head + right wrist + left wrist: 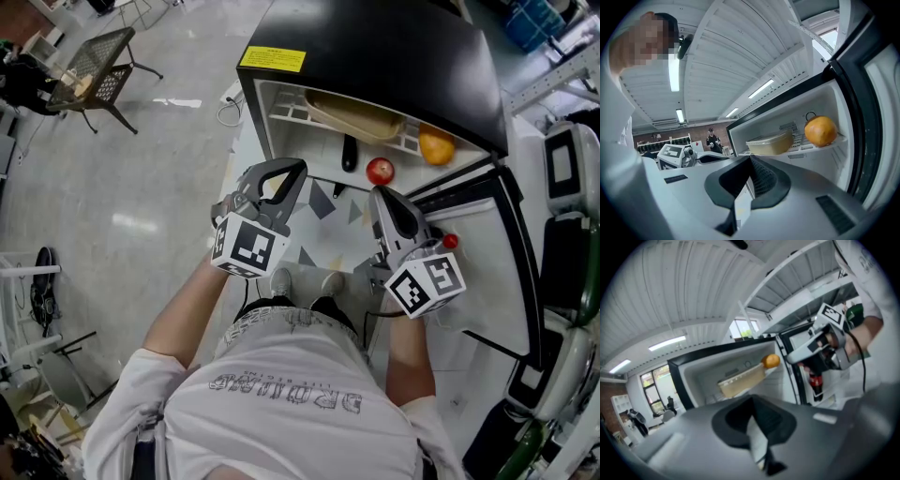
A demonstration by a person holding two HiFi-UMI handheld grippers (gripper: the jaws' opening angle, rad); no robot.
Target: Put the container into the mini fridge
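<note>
Mini fridge stands open, door swung out on the person's right.

One container, tan and shallow, lid on, lies on the upper wire shelf inside the fridge. One orange sits on the same shelf, to the container's right and apart from it. One red apple is on the level below, with one dark upright object just to its left; cannot tell what that is. One red-capped bottle stands in the door rack.

Two grippers, both in front of the opening and outside it. Left gripper: jaws closed together, nothing between them. Right gripper: jaws likewise together, empty, near the apple but not touching it. Neither touches the container.
</note>
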